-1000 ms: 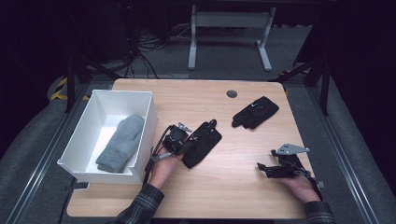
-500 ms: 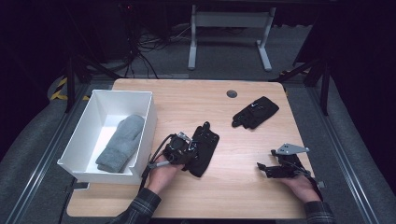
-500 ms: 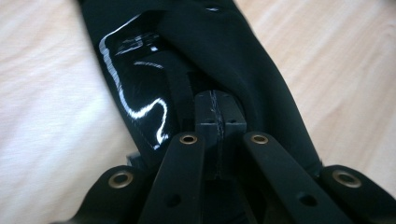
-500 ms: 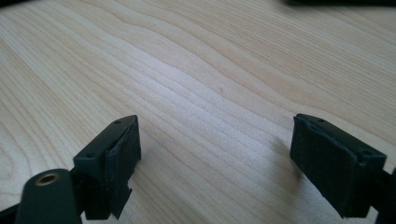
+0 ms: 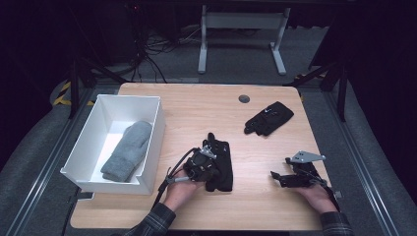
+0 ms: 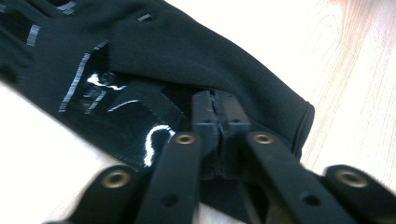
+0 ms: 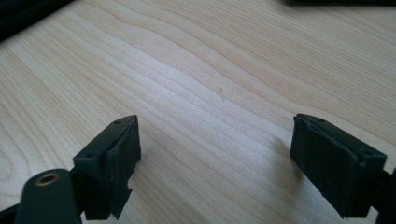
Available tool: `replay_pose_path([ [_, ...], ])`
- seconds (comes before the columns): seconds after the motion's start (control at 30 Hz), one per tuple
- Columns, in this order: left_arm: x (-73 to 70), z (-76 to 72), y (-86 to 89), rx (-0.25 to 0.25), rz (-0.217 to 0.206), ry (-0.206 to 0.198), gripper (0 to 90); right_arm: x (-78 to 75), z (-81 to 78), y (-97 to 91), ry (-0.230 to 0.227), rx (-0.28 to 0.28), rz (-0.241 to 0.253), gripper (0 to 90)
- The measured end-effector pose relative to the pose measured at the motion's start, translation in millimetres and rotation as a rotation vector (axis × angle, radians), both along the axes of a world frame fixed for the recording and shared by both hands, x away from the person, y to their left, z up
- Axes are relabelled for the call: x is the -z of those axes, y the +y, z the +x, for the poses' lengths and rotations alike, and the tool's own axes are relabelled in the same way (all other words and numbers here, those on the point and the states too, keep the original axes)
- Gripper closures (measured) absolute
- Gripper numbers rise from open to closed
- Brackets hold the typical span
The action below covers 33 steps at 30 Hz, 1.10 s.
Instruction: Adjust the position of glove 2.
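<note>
Left tool (image 5: 209, 156): it sits over the black glove (image 5: 223, 167), toward the middle of the worktop's near half, held from the near edge by the person's left hand (image 5: 179, 189). In the left gripper view (image 6: 215, 112) its jaws stand pressed together, and a fold of the glove's dark fabric (image 6: 187, 56) is pinched at their tips; the jaws have just been easing apart by a hair, with the fabric between them.

Black glove: it lies flat on the bare wood, long axis running from the near edge toward the far edge, partly under the left tool's body and reaching past it on the right side. Glossy markings show on it beside the jaw tips.

Right tool (image 5: 275, 176): near the worktop's right near corner, in the person's right hand (image 5: 314, 194), well apart from the held glove. In the right gripper view (image 7: 215, 158) its jaws are spread wide, with bare wood between them.

Second black glove (image 5: 269, 118): toward the far right part of the worktop (image 5: 196, 108), apart from both tools.

White bin (image 5: 93, 142): at the left edge, holding a grey mitten (image 5: 128, 150).
</note>
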<state>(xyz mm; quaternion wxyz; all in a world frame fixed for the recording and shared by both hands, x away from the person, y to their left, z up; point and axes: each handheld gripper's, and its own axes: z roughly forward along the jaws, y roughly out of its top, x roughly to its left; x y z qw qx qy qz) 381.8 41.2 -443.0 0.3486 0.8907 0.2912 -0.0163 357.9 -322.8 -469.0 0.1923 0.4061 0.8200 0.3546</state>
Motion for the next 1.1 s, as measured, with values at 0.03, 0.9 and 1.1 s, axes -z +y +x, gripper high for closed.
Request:
replay_pose_path([
  [0.03, -3.4, -0.6, 3.7, -0.007, -0.004, -0.023, 81.8, 0.0, 0.0, 0.0, -0.001, 0.0, 0.0, 16.6],
  [0.9, 26.3, -42.3, 39.4, 0.093, 0.134, -0.185, 4.3, -12.3, 5.0, 3.9, -0.03, -0.047, 0.009, 54.6],
  [1.1, 34.0, -41.2, 46.3, 0.12, 0.055, -0.22, 0.0, -25.3, 24.4, 7.3, -0.044, -0.047, 0.033, 83.8],
])
